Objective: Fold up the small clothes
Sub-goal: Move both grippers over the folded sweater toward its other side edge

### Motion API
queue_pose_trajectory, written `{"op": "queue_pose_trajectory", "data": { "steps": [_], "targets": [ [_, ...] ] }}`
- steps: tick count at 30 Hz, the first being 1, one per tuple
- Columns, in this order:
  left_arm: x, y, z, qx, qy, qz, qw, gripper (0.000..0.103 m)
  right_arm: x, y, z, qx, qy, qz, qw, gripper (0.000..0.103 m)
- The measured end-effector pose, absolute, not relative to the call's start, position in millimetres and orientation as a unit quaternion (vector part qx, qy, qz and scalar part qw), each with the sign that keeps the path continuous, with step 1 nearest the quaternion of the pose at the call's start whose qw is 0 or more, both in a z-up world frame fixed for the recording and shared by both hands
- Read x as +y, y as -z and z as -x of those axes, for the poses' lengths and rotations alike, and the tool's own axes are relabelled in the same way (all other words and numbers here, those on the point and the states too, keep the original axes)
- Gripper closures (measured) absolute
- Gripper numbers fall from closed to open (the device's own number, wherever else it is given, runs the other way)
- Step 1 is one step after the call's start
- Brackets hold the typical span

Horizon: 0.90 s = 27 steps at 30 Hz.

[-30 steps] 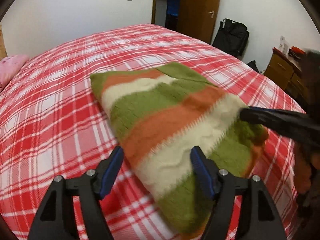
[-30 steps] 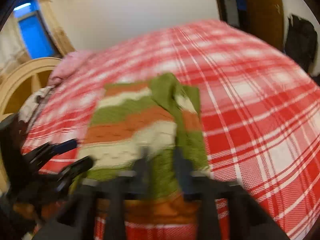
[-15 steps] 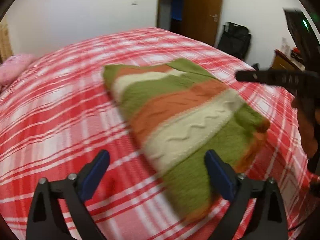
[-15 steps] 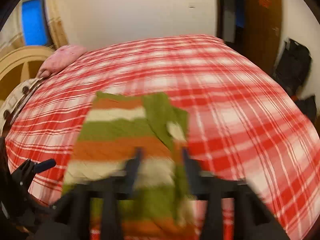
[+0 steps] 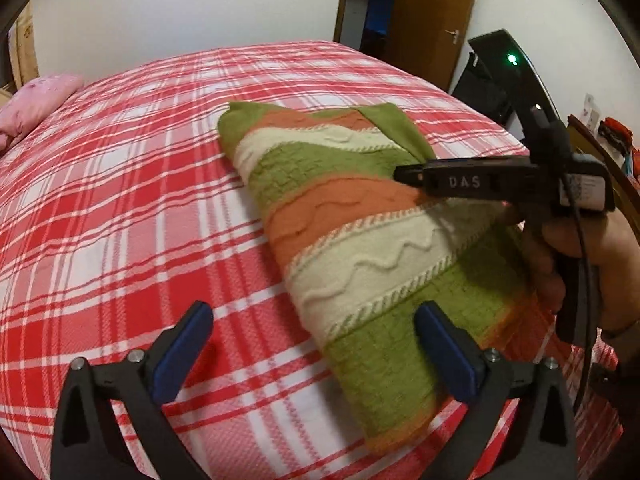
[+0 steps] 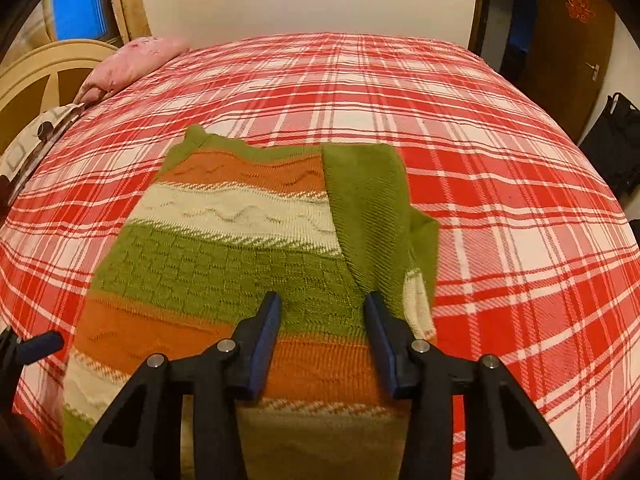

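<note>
A knit sweater [image 5: 352,216] striped green, orange and cream lies folded lengthwise on the red plaid bed [image 5: 120,200]. One green sleeve [image 6: 368,208] is laid over its right side. My left gripper [image 5: 312,312] hovers at the sweater's near corner; its jaws are opening wide and the pads touch nothing. My right gripper [image 6: 322,298] hangs over the sweater's [image 6: 224,256] middle stripes, jaws closing with only air between the pads. In the left wrist view the right gripper [image 5: 404,172] shows from the side, held in a hand [image 5: 580,248]. A left gripper pad [image 6: 40,344] shows at the right wrist view's left edge.
A pink pillow [image 6: 140,56] and a cream headboard [image 6: 36,80] sit at the bed's [image 6: 500,200] far left. A brown door [image 5: 432,20] and a black bag [image 6: 616,148] stand beyond the bed. A wooden dresser [image 5: 592,136] is at the right.
My right gripper has let go of the sweater's green edge, opened and moved farther over the sweater. My left jaws have spread wider. The sweater lies still.
</note>
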State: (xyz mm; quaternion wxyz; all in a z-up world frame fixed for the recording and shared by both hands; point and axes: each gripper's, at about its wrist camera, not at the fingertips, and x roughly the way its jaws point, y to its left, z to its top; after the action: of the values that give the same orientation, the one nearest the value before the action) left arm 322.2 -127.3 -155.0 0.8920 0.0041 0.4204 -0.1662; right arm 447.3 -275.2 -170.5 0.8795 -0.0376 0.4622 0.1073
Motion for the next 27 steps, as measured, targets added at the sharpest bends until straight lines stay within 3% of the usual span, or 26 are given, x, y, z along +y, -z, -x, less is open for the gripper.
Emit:
{"op": "queue_pose_trajectory", "data": {
  "steps": [16, 26, 27],
  "targets": [
    [-121, 161, -315, 0.452, 0.169, 0.001, 0.876, 0.000, -273, 165, -434, 0.445, -0.103, 0.050, 0.888, 0.058],
    [-119, 161, -309, 0.453, 0.167, 0.008, 0.876, 0.000, -286, 155, -358, 0.423, -0.095, 0.068, 0.899, 0.056],
    [-120, 161, -309, 0.454, 0.167, 0.008, 0.875, 0.000, -290, 161, -353, 0.429, -0.095, 0.065, 0.896, 0.051]
  ]
}}
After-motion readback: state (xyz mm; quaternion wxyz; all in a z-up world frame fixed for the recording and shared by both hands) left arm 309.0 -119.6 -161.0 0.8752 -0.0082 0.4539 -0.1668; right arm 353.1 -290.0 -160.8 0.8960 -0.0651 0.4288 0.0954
